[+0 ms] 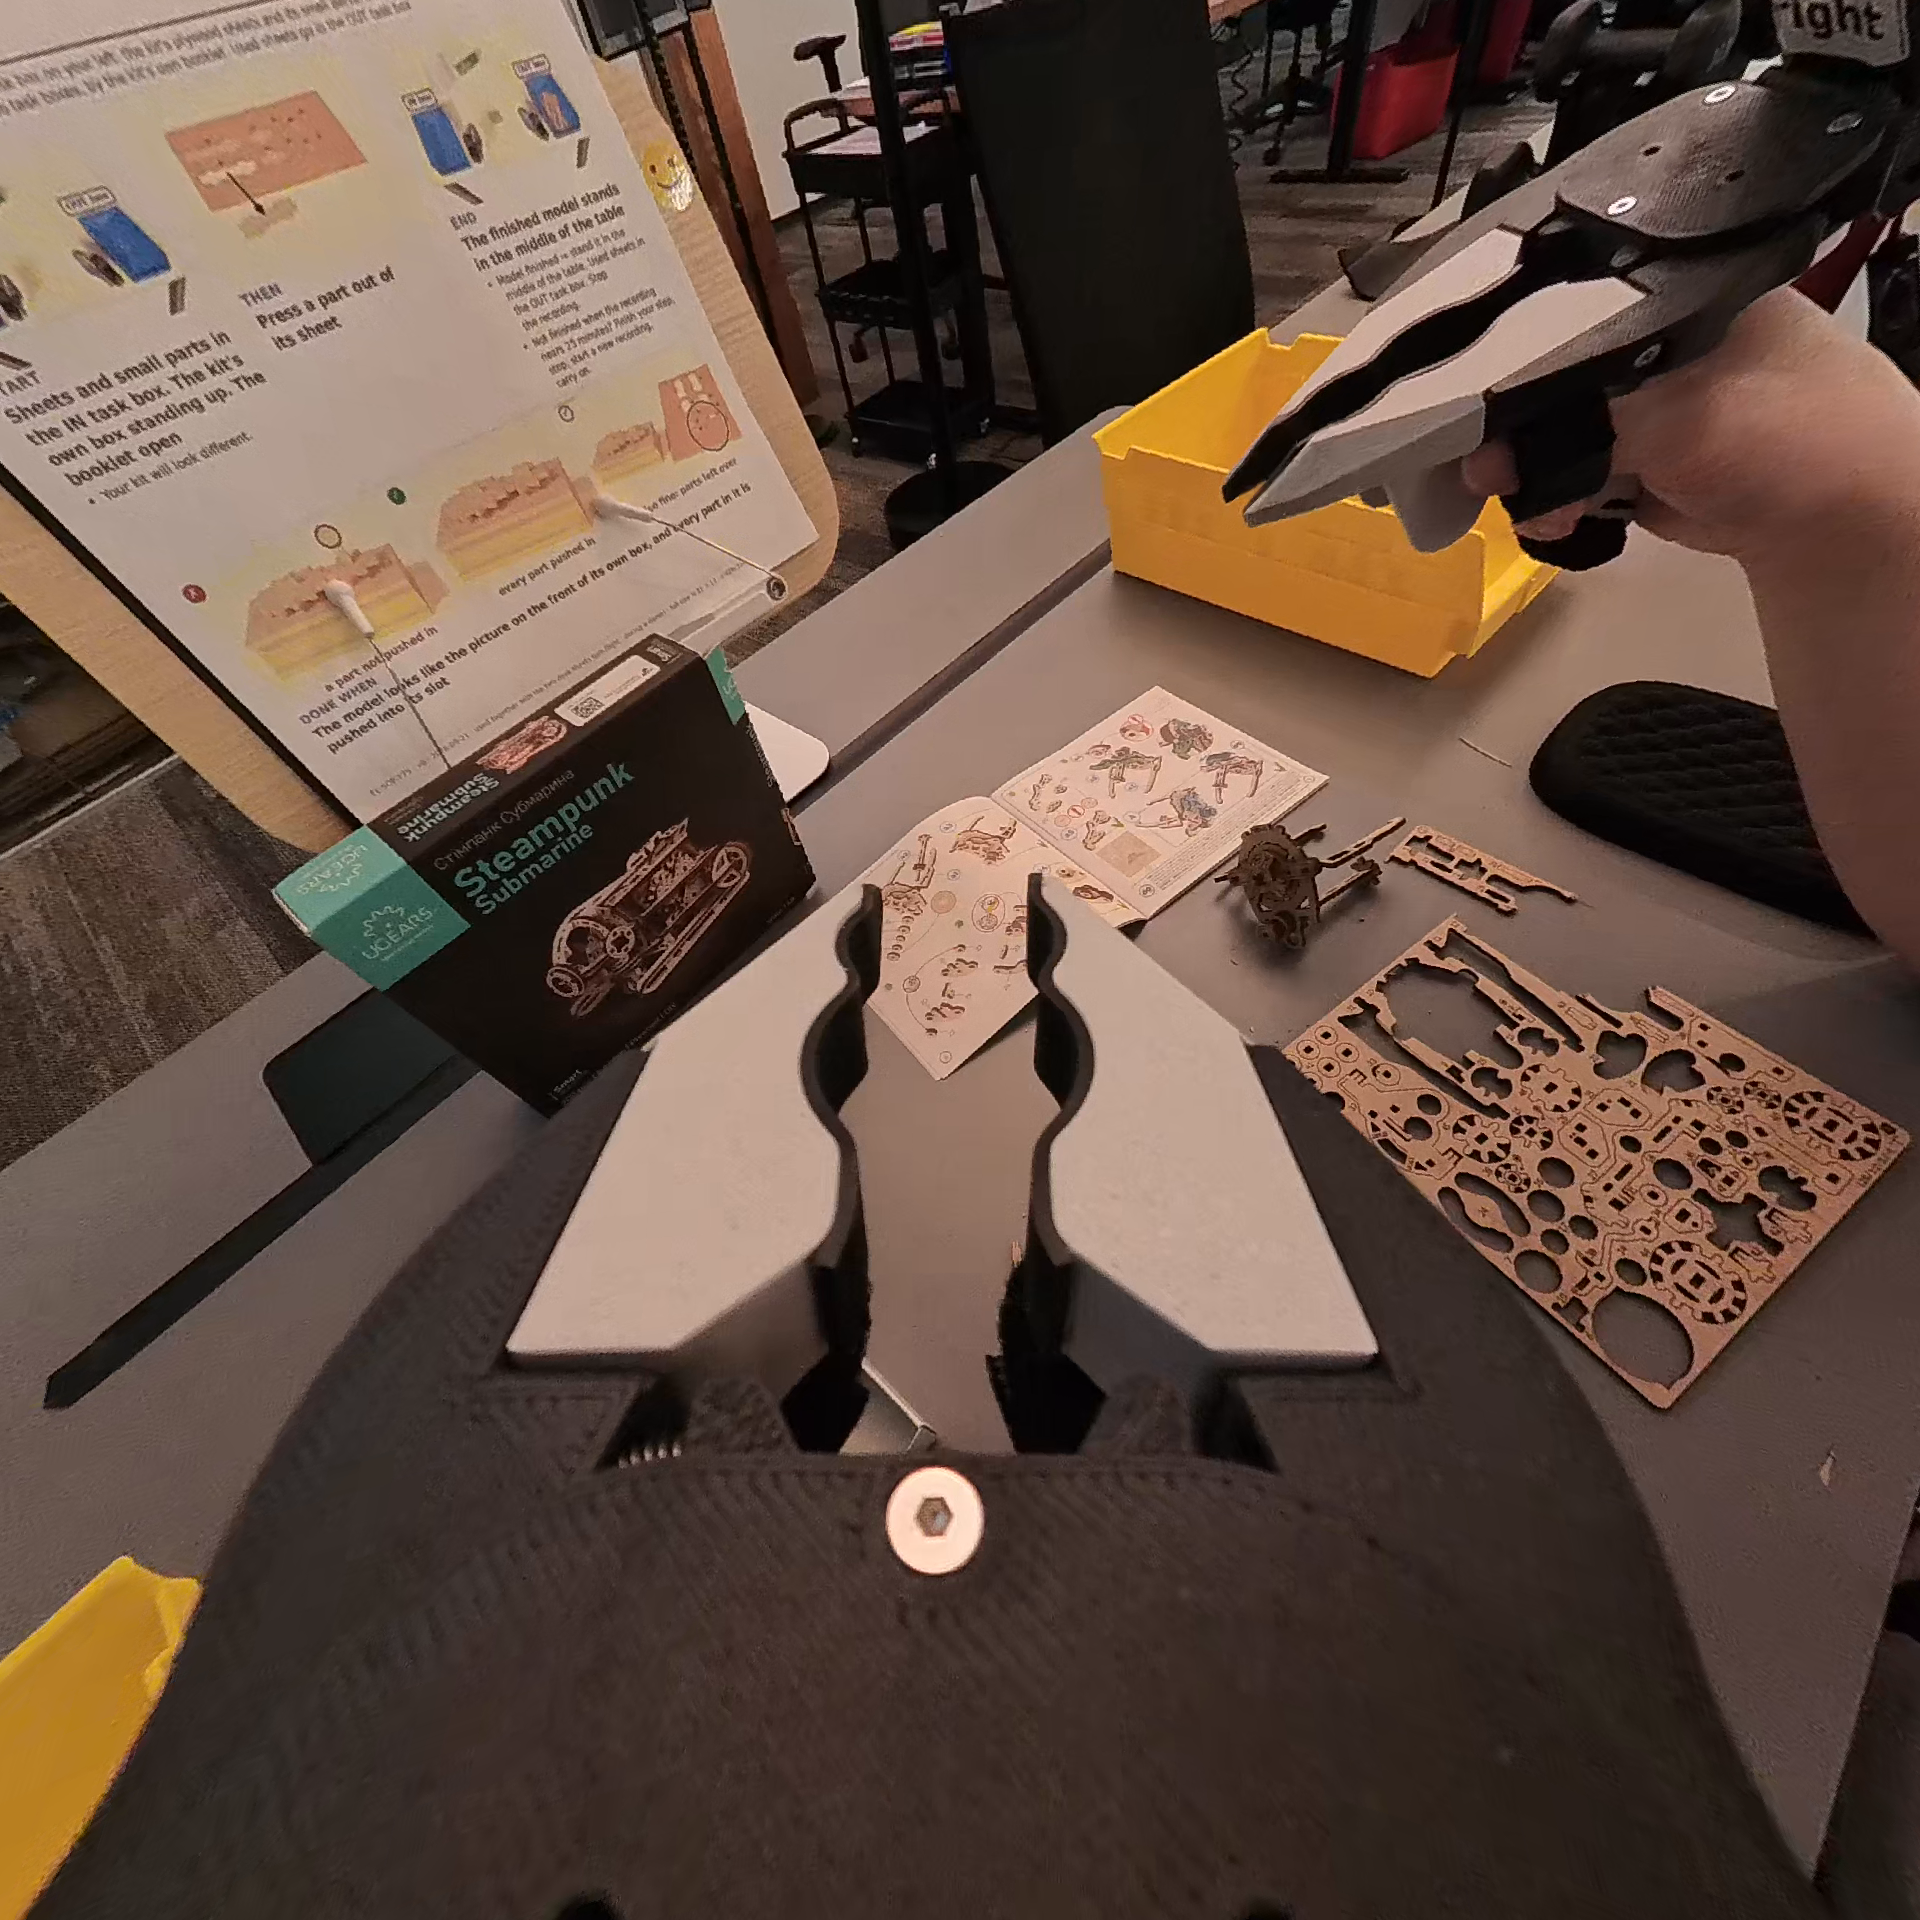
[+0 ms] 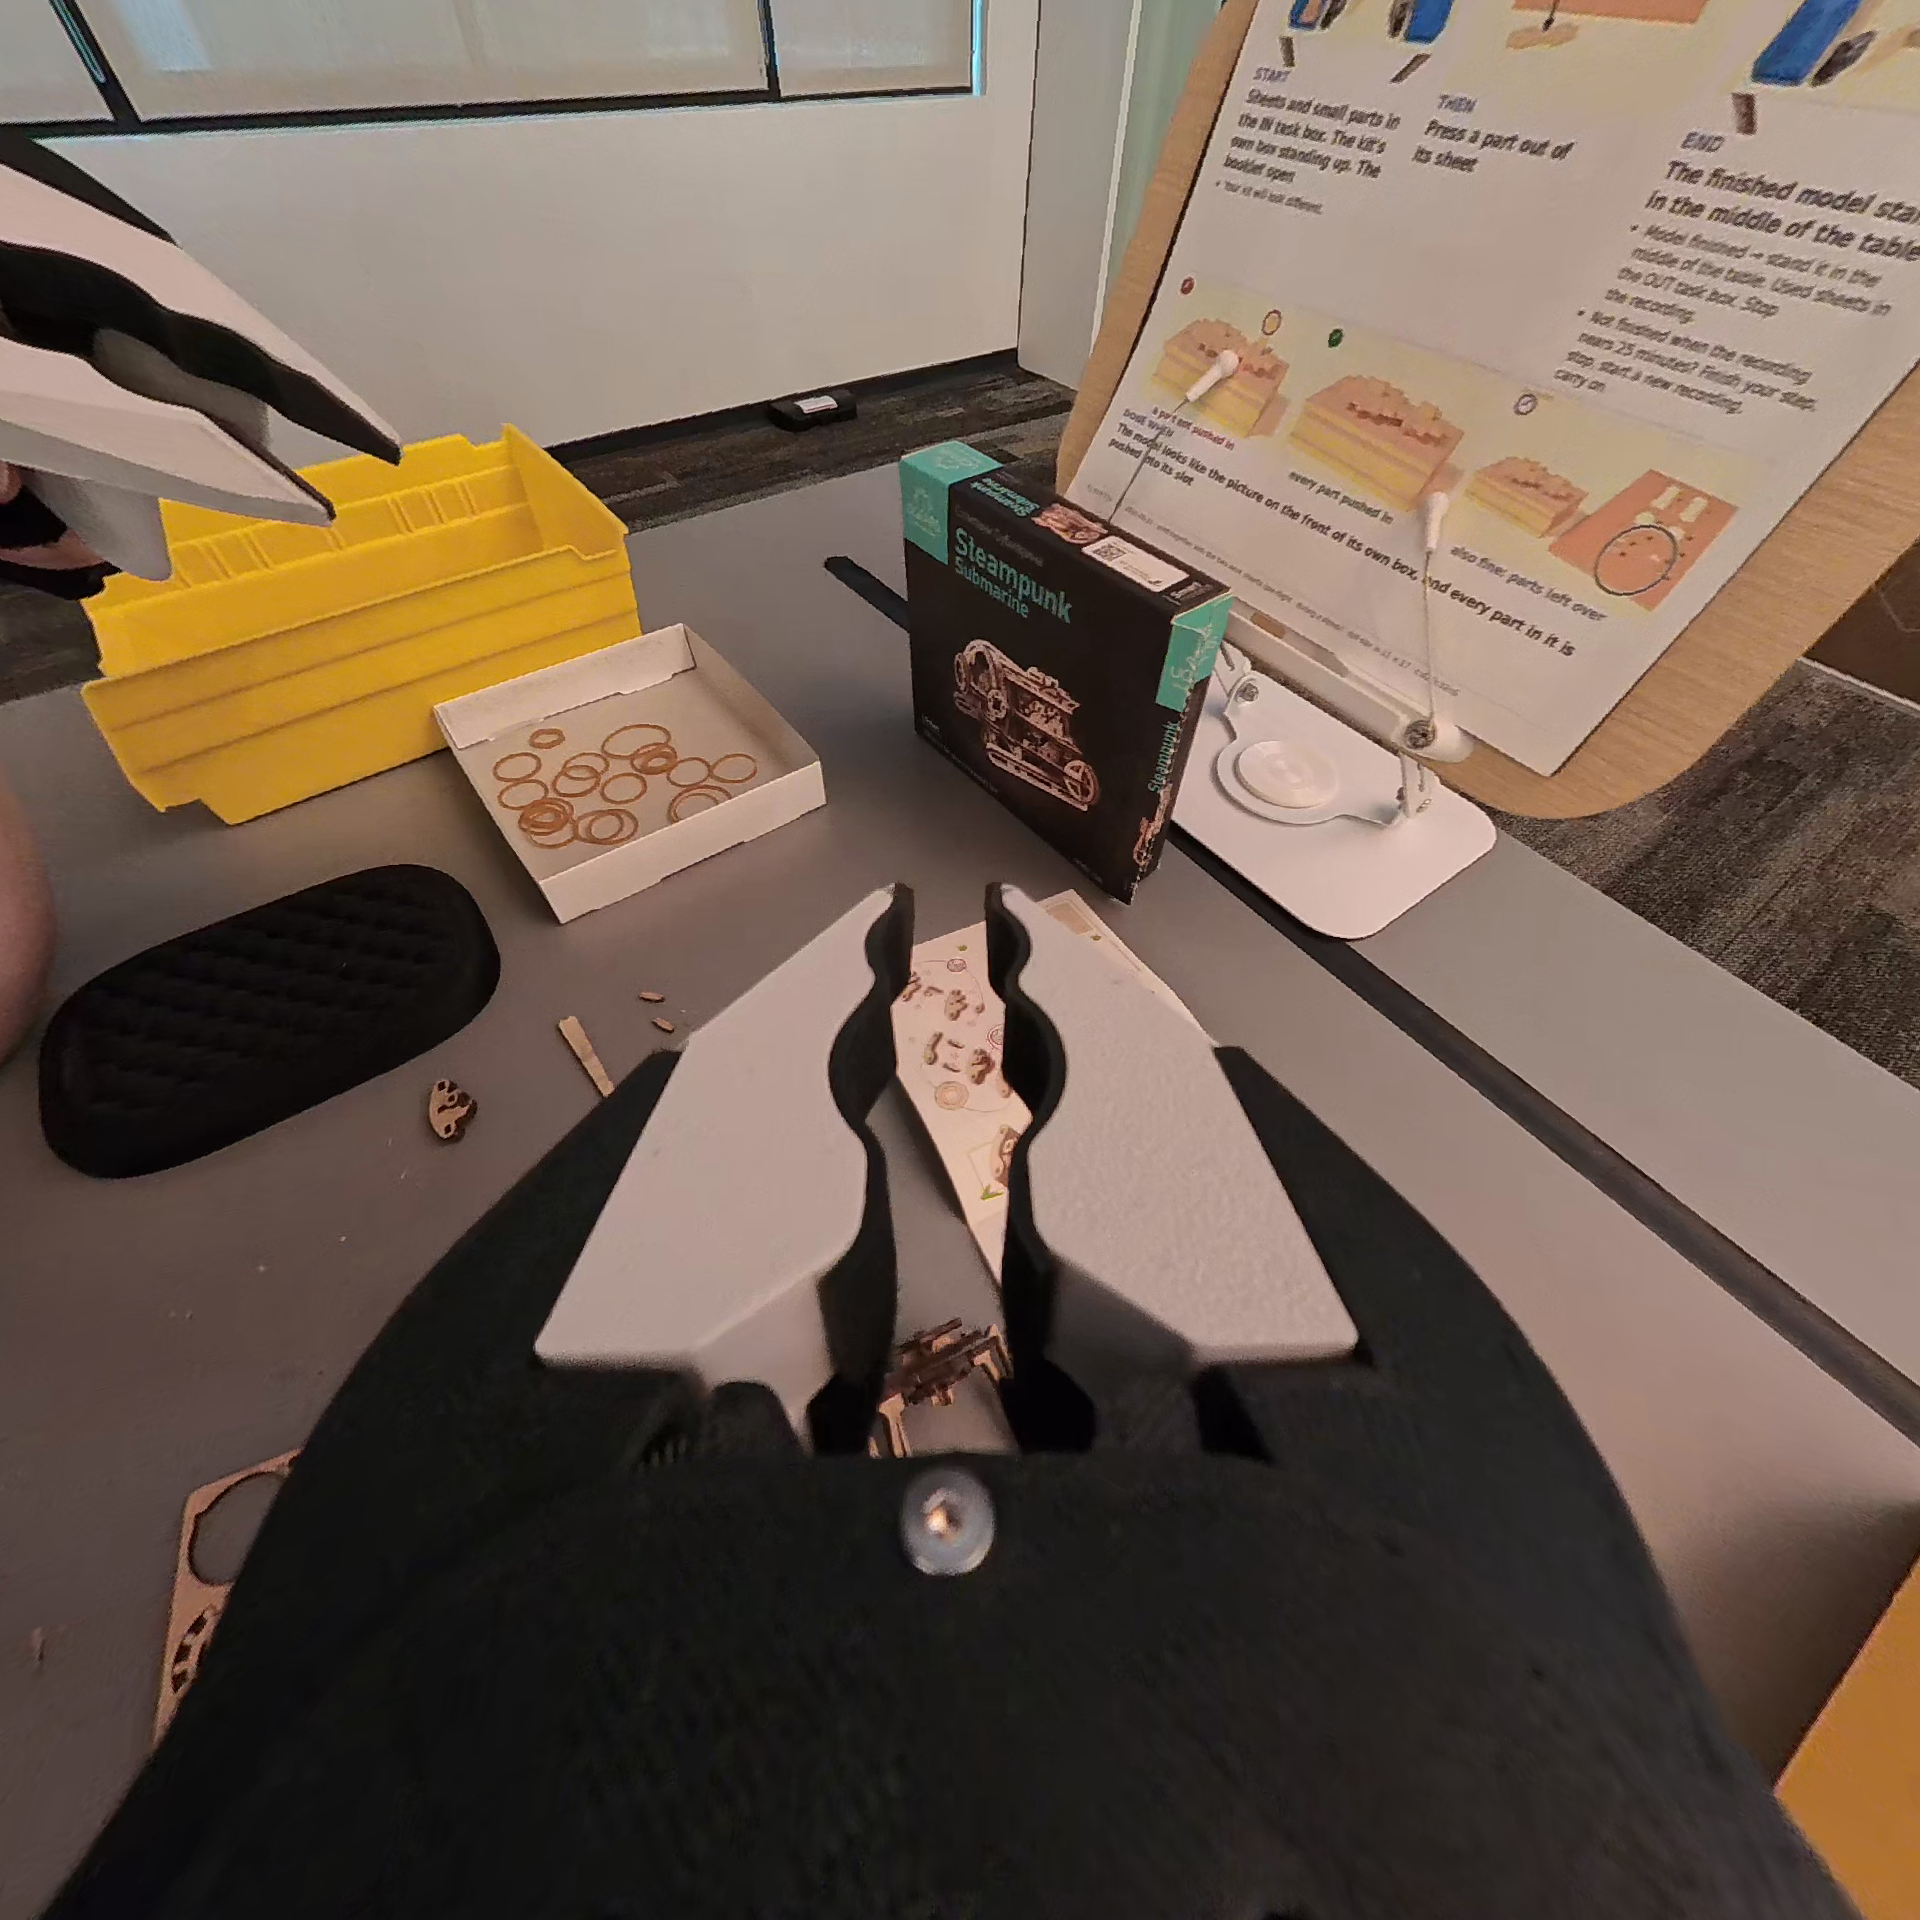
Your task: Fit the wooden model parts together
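A partly built dark wooden model point(image 1: 1283, 883) stands on the grey table point(image 1: 1039, 644), and part of it shows under my right gripper point(image 2: 940, 1371). A laser-cut plywood sheet point(image 1: 1590, 1153) with many holes lies right of it, and a thin sheet strip point(image 1: 1475, 862) lies behind it. My left gripper point(image 1: 951, 894) is open and empty above the table, pointing at the open booklet point(image 1: 1091, 842). My right gripper point(image 2: 948, 894) is narrowly open and empty over the booklet point(image 2: 956, 1049). In the left wrist view it is held high point(image 1: 1242, 504) before a yellow bin point(image 1: 1278, 561).
The kit box point(image 1: 582, 883) stands before an instruction board point(image 1: 364, 364) on a white stand point(image 2: 1330, 810). A second yellow bin point(image 2: 343, 644), a white tray of rubber bands point(image 2: 634, 769), a black pad point(image 2: 260, 1018) and small loose wooden bits point(image 2: 452, 1110) lie to the left. Left tips to right tips: about 20 centimetres.
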`<action>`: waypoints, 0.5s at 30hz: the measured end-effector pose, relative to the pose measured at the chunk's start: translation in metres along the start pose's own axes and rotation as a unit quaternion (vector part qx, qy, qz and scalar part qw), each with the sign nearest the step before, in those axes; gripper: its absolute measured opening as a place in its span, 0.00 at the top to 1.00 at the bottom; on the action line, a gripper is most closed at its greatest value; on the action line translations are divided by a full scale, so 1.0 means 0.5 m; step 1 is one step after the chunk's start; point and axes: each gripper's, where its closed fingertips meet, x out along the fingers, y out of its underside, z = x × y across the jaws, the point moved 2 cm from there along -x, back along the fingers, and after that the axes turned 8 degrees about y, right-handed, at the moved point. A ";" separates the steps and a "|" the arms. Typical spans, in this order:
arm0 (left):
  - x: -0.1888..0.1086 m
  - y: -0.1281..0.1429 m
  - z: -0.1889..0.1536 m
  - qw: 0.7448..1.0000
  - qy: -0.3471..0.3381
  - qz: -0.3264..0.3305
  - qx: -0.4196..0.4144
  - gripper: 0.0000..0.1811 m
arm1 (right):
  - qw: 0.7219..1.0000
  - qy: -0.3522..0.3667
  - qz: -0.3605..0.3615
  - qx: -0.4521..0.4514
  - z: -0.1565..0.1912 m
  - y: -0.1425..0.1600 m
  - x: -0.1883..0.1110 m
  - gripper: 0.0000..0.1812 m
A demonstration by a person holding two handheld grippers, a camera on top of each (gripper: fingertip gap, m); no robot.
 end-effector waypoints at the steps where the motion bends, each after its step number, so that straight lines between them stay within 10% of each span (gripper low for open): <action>1: 0.000 0.000 0.000 1.000 0.000 0.000 0.000 0.86 | 1.000 -0.002 0.002 -0.002 0.002 0.001 0.001 0.93; 15: 0.005 0.005 -0.010 1.000 0.010 0.014 0.004 0.86 | 1.000 -0.011 0.010 -0.014 0.013 0.005 0.005 0.93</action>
